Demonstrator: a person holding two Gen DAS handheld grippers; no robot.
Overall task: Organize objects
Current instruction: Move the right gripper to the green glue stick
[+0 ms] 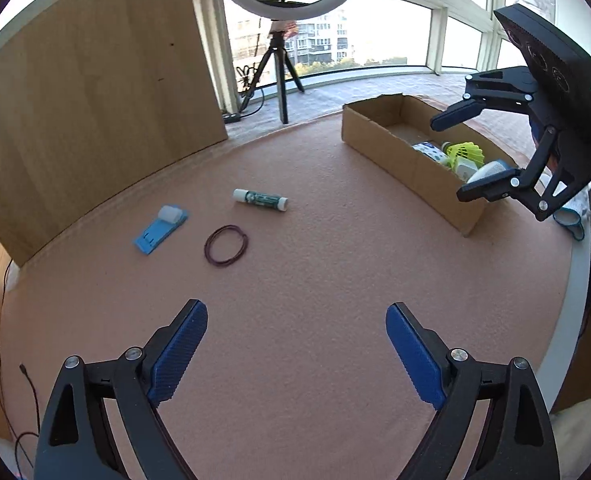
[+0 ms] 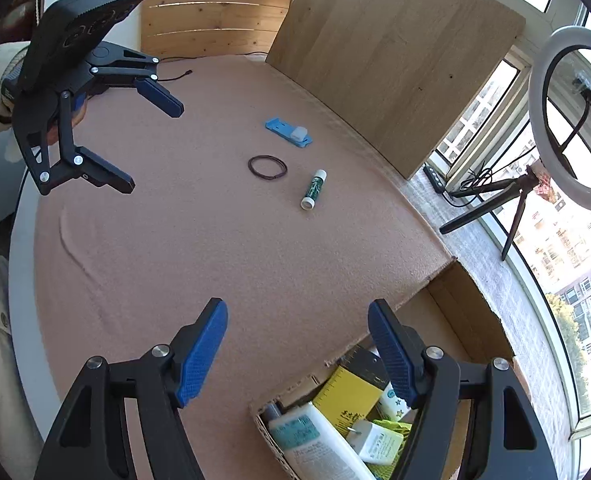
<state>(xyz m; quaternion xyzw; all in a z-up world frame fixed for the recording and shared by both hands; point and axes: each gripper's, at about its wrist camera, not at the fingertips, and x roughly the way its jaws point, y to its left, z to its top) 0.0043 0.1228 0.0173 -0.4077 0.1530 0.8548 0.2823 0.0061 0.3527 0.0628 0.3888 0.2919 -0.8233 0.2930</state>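
Ribbed blue gripper (image 1: 296, 350) pads, fuzzy pink mat (image 1: 295, 264)

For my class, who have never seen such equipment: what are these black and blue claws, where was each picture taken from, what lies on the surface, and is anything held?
A person holds a hand-held tool with two jaws in each hand; each carries a camera looking along its jaws. One picture is from the left gripper, the other from the right gripper. Both stand open, holding nothing. On the pink mat lie a blue card, a loop of rubber bands and a glue stick. The cardboard box already holds several items.
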